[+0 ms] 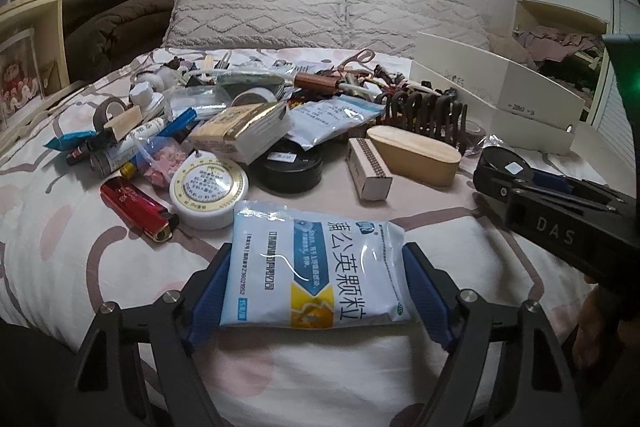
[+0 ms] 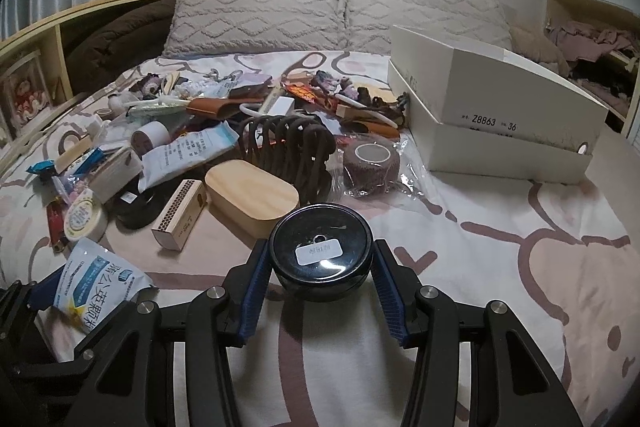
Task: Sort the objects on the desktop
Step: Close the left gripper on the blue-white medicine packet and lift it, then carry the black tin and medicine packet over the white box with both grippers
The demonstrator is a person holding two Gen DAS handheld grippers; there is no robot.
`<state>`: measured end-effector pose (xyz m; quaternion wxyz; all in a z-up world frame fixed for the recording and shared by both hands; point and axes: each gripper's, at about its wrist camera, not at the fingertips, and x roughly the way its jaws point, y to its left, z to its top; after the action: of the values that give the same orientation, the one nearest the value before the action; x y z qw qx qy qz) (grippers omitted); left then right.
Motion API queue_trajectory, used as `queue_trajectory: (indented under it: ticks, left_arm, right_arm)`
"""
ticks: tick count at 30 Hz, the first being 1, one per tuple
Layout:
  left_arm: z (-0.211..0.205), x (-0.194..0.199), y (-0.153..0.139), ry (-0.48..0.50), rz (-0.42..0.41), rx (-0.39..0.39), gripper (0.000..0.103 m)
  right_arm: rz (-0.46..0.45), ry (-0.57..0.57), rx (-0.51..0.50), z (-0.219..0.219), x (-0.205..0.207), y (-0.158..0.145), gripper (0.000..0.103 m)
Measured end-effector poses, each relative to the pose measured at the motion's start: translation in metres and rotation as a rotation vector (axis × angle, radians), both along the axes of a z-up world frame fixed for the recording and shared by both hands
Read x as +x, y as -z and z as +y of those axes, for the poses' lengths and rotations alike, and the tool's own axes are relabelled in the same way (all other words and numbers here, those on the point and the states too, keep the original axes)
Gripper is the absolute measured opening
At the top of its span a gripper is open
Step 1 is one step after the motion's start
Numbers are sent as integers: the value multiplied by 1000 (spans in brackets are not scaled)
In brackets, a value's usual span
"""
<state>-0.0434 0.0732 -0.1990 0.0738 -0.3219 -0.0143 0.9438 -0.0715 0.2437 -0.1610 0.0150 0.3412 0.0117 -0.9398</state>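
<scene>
Left gripper (image 1: pixel 316 291) pinches a blue-white sachet (image 1: pixel 314 271) across its width, long axis running forward. Right gripper (image 2: pixel 320 267) clamps a round black tin (image 2: pixel 320 251). The white box (image 2: pixel 500 107) lies ahead-right of the tin, likely nearer the right arm.

The right claw (image 2: pixel 322 267) is gripping a round black tin (image 2: pixel 320 255) above the bed (image 2: pixel 500 267), the white box (image 2: pixel 492 99) sitting beyond.

Low wrist views, shared clutter (image 1: pixel 256 115)
</scene>
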Motion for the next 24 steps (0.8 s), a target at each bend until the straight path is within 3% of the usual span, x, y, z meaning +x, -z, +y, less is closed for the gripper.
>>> queue_trajectory:
  ticks: [12, 24]
  left_arm:
    - [-2, 4, -17, -24, 72, -12, 82]
    - [3, 1, -44, -26, 102, 36, 81]
  right_arm:
    - [43, -11, -33, 2, 6, -13, 51]
    - [116, -3, -92, 16, 16, -42, 51]
